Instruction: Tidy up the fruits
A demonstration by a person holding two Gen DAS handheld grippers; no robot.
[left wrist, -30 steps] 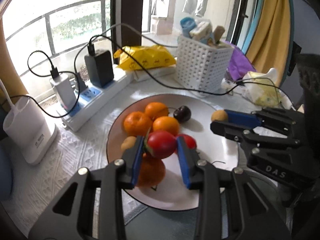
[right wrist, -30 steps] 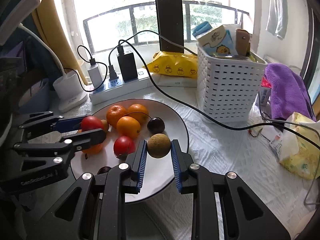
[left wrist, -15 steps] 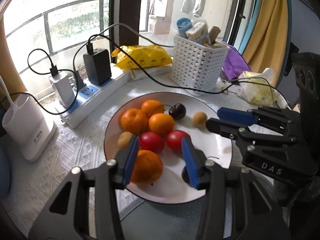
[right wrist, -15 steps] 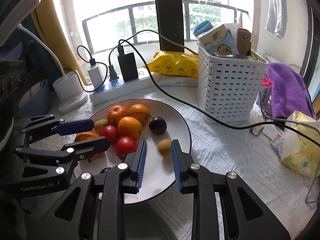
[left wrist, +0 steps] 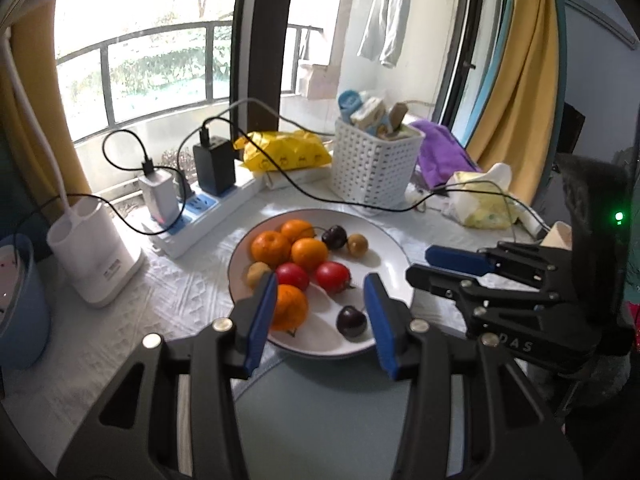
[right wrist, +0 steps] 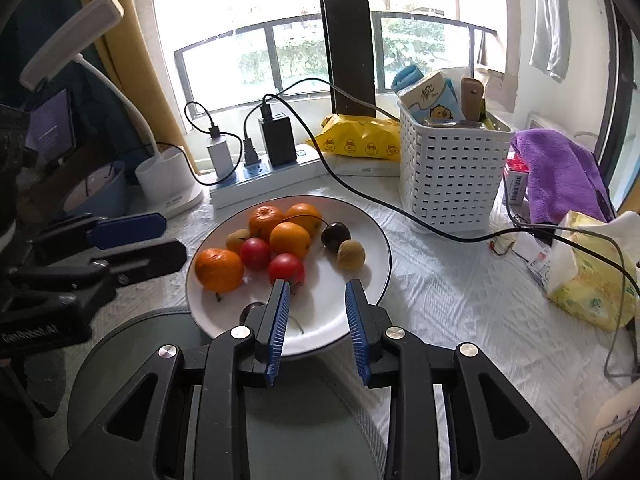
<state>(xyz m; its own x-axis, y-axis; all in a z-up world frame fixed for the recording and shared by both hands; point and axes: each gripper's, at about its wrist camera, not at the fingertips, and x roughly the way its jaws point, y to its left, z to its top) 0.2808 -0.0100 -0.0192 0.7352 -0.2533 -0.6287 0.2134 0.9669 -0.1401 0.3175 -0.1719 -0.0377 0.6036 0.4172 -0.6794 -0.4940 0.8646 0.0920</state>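
You've let go on both sides: your left gripper (left wrist: 320, 312) and right gripper (right wrist: 316, 312) hang empty behind the plate (right wrist: 372, 240), tomato (left wrist: 292, 276) and brown fruit (right wrist: 351, 255) now resting there, seemingly settled.

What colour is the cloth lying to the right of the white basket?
The cloth is purple. It shows best in the right wrist view, beside the white basket.

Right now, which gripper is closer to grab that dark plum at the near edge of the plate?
Probably the left gripper: its open, empty jaws already frame the dark plum. The right gripper points at bare plate instead.
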